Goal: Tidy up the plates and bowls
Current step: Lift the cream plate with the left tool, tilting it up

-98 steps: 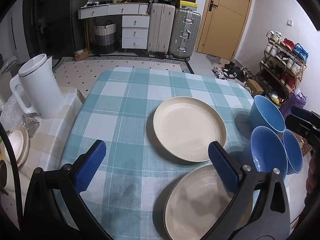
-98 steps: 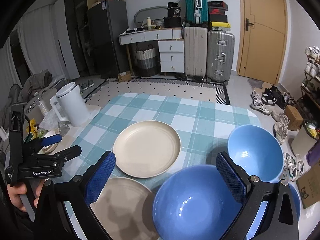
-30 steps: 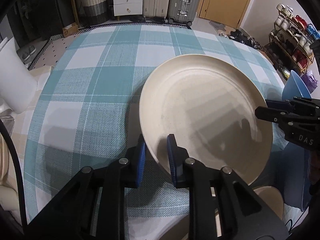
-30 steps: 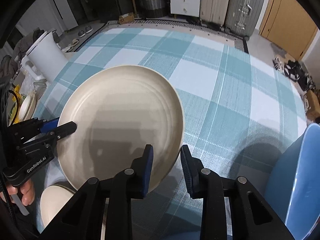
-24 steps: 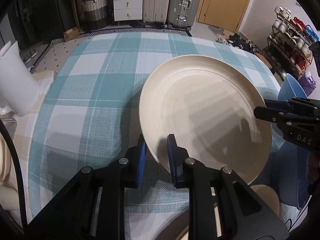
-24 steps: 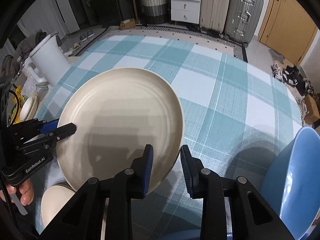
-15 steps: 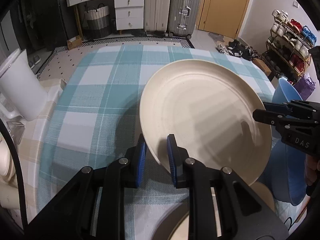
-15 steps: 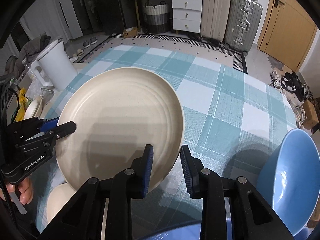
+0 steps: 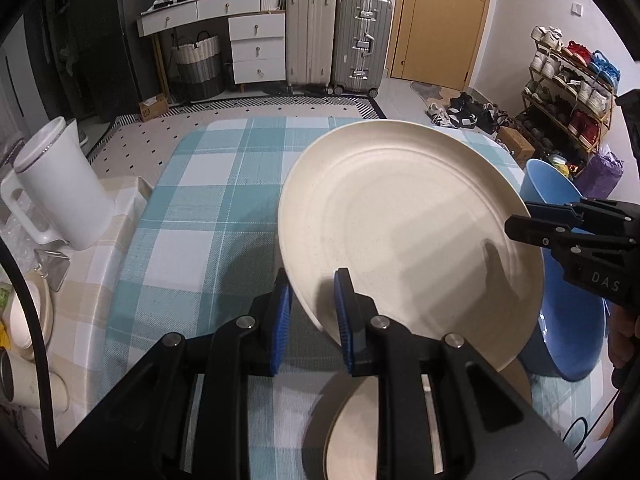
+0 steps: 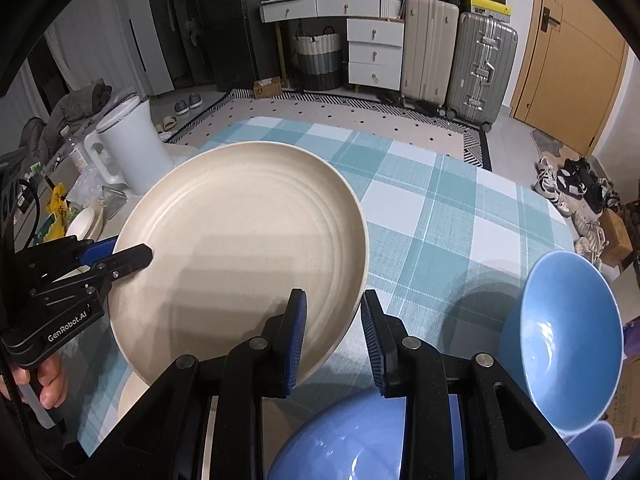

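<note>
A large cream plate (image 9: 412, 236) (image 10: 240, 256) hangs tilted above the teal checked tablecloth (image 9: 208, 200), held from both sides. My left gripper (image 9: 312, 284) (image 10: 134, 254) is shut on its left rim. On the opposite rim my right gripper (image 10: 334, 304) (image 9: 518, 222) is shut as well. A second cream plate (image 9: 360, 420) (image 10: 130, 396) lies on the table beneath, partly hidden by the gripper bodies. Three blue bowls stand on the right: one below my right gripper (image 10: 352, 440) (image 9: 568, 344), one further right (image 10: 560, 344) (image 9: 548, 182), and a third (image 10: 592, 452) at the corner.
A white jug (image 9: 60, 188) (image 10: 132, 152) stands on the beige cloth at the table's left, with small dishes (image 9: 28, 312) near it. Beyond the table are suitcases (image 9: 360, 40), drawers and a shoe rack (image 9: 568, 92). A person's hand (image 10: 44, 380) holds the left gripper.
Both grippers, open over the table earlier, are now shut on the far cream plate and have raised it off the cloth over the last second; more of the room shows.
</note>
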A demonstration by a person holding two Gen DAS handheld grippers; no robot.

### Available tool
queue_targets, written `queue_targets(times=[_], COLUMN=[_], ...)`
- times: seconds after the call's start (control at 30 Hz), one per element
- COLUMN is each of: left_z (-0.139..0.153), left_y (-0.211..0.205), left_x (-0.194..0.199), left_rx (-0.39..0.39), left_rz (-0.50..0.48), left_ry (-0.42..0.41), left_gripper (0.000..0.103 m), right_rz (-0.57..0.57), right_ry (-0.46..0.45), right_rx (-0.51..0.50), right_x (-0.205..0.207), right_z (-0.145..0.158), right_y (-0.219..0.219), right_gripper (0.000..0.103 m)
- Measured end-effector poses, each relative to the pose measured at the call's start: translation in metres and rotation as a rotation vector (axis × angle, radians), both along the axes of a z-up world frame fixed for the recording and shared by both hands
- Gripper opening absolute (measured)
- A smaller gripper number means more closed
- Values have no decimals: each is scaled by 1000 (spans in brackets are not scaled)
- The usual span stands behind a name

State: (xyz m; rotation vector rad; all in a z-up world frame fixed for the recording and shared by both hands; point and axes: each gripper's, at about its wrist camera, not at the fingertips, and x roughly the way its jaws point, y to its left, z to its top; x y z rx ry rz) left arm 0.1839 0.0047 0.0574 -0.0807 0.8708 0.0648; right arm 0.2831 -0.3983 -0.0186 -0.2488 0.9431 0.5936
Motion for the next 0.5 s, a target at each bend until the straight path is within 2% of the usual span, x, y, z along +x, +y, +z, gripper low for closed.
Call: queue_targets(times=[0.5], left_z=[28], left_y=[-16], left_x=[-80], left_rx=[10], left_rz=[-3], left_ry=[-57], left_gripper=[18], right_rz=[5], right_ry=[-82], right_rx=[45], right_x=[-74], right_z=[31], right_y=[-17], right_gripper=[30])
